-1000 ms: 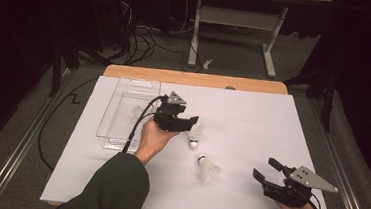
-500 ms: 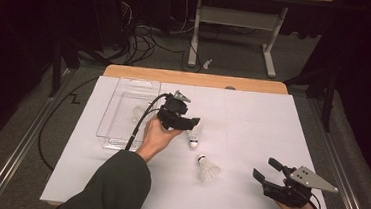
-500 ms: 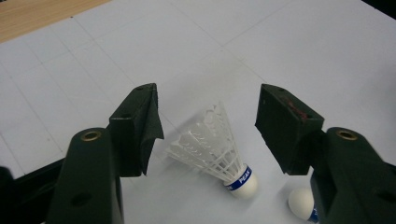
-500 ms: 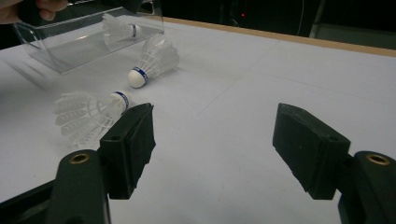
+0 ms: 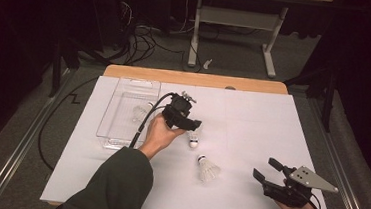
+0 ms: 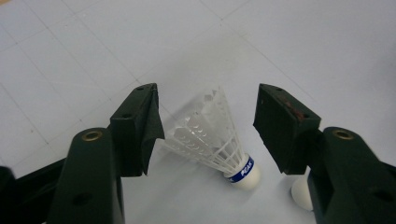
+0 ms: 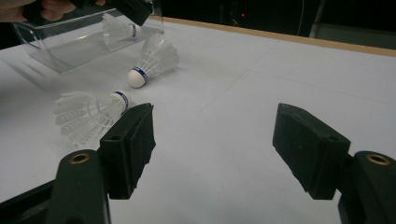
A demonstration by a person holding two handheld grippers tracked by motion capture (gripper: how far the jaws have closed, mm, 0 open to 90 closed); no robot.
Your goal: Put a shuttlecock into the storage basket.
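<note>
A white shuttlecock [image 6: 212,135] lies on its side on the white table sheet, cork toward me. My left gripper [image 6: 208,95] hovers just above it, open, with a jaw on either side of the feathers and not touching them. From above, the left gripper [image 5: 194,126] sits over this shuttlecock [image 5: 194,139] near the table's middle. A second shuttlecock [image 5: 207,169] lies nearer the front; it also lies left of my right gripper's jaws [image 7: 88,114]. My right gripper [image 5: 266,169] rests at the front right, open [image 7: 215,116] with nothing between its fingers.
A clear plastic tray [image 5: 116,129] stands at the left of the sheet with one shuttlecock [image 5: 140,112] in it. The wooden table edge [image 5: 195,78] runs along the back. The left gripper's black cable [image 5: 144,121] trails across the tray's corner.
My left gripper has shifted slightly right and closer over the middle shuttlecock. The right gripper and both loose shuttlecocks have stayed put.
</note>
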